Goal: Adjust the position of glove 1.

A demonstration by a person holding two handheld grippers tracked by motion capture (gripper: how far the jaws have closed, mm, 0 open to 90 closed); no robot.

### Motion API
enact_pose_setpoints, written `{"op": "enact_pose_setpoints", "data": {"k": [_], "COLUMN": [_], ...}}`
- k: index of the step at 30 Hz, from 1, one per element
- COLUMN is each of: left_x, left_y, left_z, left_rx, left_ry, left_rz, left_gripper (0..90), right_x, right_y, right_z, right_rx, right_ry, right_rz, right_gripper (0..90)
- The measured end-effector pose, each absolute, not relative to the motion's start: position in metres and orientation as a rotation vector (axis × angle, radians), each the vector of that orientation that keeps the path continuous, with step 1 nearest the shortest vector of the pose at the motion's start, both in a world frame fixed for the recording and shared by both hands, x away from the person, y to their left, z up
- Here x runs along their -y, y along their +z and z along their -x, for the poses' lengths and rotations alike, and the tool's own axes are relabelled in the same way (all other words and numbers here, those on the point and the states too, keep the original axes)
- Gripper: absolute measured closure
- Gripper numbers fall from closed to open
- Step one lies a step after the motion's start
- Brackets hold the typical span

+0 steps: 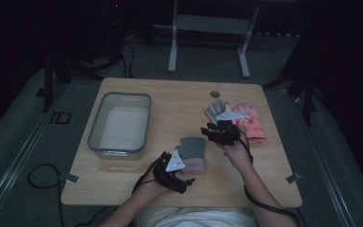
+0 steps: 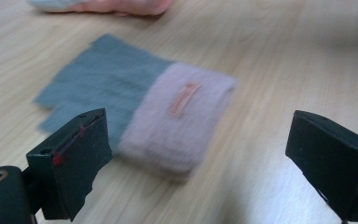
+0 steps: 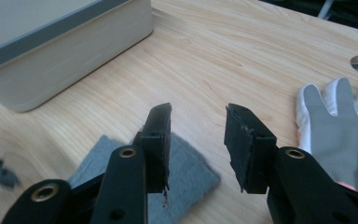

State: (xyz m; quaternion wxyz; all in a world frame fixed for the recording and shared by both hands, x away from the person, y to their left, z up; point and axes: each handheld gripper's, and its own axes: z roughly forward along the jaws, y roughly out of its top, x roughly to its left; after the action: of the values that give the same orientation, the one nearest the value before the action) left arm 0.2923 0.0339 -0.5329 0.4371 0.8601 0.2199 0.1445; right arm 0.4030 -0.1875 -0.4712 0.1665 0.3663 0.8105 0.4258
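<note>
A pale wooden table (image 1: 170,99) with rounded corners stands in a dim room, its grain running in long light streaks. A round hole (image 1: 215,93) is cut near its far edge. The floor around it is dark grey, with metal rails along both sides and a loose black cable (image 1: 40,177) curling at the near left. Beyond the far edge rise the legs of a white metal frame (image 1: 172,52), and past that the room goes black.

On the left half of the table sits a grey-rimmed plastic tub (image 1: 120,124). Near the middle, toward the near edge, lies a folded grey glove with a pink cuff (image 1: 192,151), flat on the wood. At the far right lies another pair of gloves, grey and white on pink (image 1: 243,120).

The left gripper (image 1: 182,182) hovers just near of the folded glove, its jaws wide apart with nothing between them; its own view shows the glove (image 2: 168,112) lying ahead of the gap. The right gripper (image 1: 212,132) hangs just to the right of and beyond that glove, jaws partly apart and empty, over bare wood, with the grey end of the glove (image 3: 186,172) beneath them.
</note>
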Motion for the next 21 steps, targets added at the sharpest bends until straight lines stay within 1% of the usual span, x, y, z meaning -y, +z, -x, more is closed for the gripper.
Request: {"op": "enact_pose_setpoints", "data": {"k": [2,5,6,7,9,11,12,13,14,15,17,18,19,21], "left_x": [-0.030,-0.026,-0.026,-0.025,-0.024,-0.023,-0.021,-0.021,-0.020,-0.019,-0.020,-0.020,-0.020,-0.019], "left_y": [-0.532,-0.534,-0.534,-0.536,-0.539,-0.540,-0.543,-0.543,-0.544,-0.545,-0.545,-0.545,-0.545,-0.546], "left_z": [-0.294,-0.299,-0.299,-0.302,-0.305,-0.306,-0.307,-0.307,-0.307,-0.308,-0.309,-0.309,-0.310,-0.310], "left_rx": [-0.495,-0.416,-0.416,-0.359,-0.331,-0.323,-0.310,-0.310,-0.297,-0.277,-0.270,-0.270,-0.265,-0.245], "left_ry": [0.370,0.375,0.375,0.365,0.371,0.372,0.386,0.386,0.397,0.414,0.422,0.422,0.420,0.443], "left_rz": [-2.149,-2.196,-2.196,-2.208,-2.247,-2.255,-2.275,-2.275,-2.283,-2.301,-2.306,-2.306,-2.311,-2.327], "left_gripper": [11.8,15.3,18.0,21.8,22.9,26.0,28.3,29.7,29.7,32.9,35.0,35.7,35.9,35.9], "right_x": [0.184,0.178,0.176,0.175,0.173,0.172,0.172,0.172,0.172,0.170,0.167,0.167,0.165,0.165], "right_y": [-0.474,-0.485,-0.490,-0.494,-0.503,-0.508,-0.515,-0.515,-0.517,-0.524,-0.530,-0.530,-0.535,-0.540], "right_z": [-0.408,-0.414,-0.416,-0.418,-0.421,-0.423,-0.427,-0.427,-0.428,-0.430,-0.432,-0.432,-0.432,-0.433], "right_rx": [-2.319,-2.343,-2.354,-2.365,-2.371,-2.371,-2.381,-2.381,-2.386,-2.414,-2.444,-2.444,-2.465,-2.472], "right_ry": [1.201,1.174,1.160,1.149,1.125,1.099,1.088,1.088,1.083,1.055,1.022,1.022,0.987,0.968], "right_rz": [-1.048,-1.071,-1.081,-1.092,-1.126,-1.147,-1.196,-1.196,-1.220,-1.249,-1.255,-1.255,-1.255,-1.251], "right_gripper": [61.7,61.3,60.7,60.0,59.8,59.5,57.3,57.3,55.8,52.0,49.5,49.5,46.5,43.9]}}
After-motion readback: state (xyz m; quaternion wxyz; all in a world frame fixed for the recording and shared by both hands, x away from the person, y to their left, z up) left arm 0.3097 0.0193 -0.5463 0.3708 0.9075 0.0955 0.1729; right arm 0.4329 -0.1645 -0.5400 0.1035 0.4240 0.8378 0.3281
